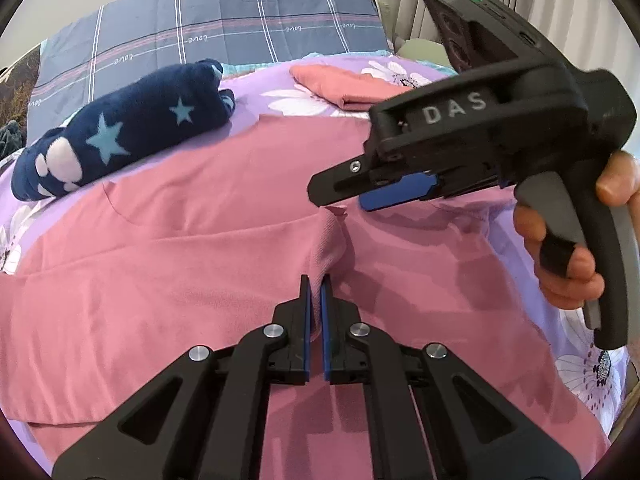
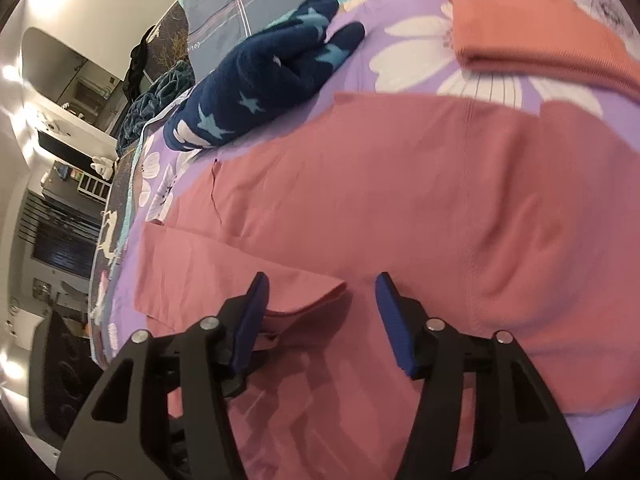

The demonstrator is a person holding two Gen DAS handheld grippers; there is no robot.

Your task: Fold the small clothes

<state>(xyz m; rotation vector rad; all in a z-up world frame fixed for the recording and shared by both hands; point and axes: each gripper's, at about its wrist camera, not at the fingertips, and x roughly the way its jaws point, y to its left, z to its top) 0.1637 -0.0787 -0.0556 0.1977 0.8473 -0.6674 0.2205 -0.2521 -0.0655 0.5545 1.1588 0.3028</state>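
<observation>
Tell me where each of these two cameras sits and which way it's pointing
Left wrist: on the left gripper, facing across the pink garment toward the pillow; its jaws pinch a fabric ridge, and the right gripper and hand show.
Right wrist: on the right gripper, jaws open, looking down over the pink garment.
Shared: pink garment, navy star garment, folded salmon cloth.

I get soft, even indoor light on the bed [image 1: 280,92]; faint shadows lie beneath the fingers [image 2: 394,320]. Fisheye edges bow and darken, with bright glare far left in my right view.
</observation>
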